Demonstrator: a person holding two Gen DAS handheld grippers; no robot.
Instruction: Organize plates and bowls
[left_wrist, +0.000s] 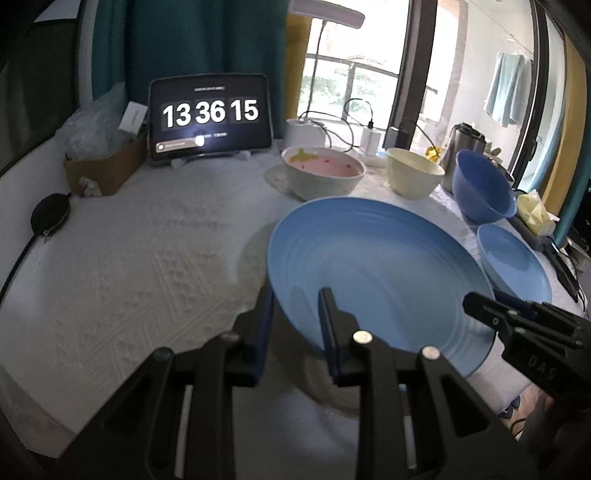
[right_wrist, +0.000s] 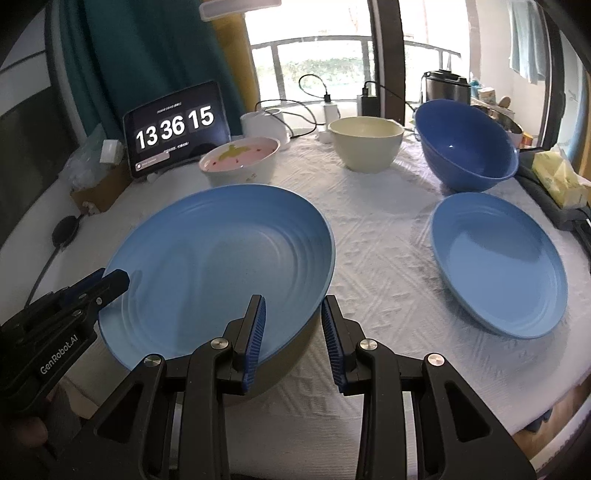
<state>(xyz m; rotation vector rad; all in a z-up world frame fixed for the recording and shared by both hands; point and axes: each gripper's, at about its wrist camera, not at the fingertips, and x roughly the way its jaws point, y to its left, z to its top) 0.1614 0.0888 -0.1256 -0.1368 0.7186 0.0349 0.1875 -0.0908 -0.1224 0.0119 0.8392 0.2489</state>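
A large light-blue plate is raised and tilted over the white tablecloth, its shadow below. My left gripper straddles its near-left rim, jaws apart about the rim. My right gripper straddles its near-right rim, jaws likewise apart. Each gripper shows in the other's view, the right one and the left one, both at the plate's edge. A smaller blue plate lies to the right. Behind stand a pink-lined bowl, a cream bowl and a tilted blue bowl.
A tablet clock stands at the back left beside a cardboard box. Chargers and cables, a metal cooker and a yellow tissue pack line the back and right. A black pouch lies at the left edge.
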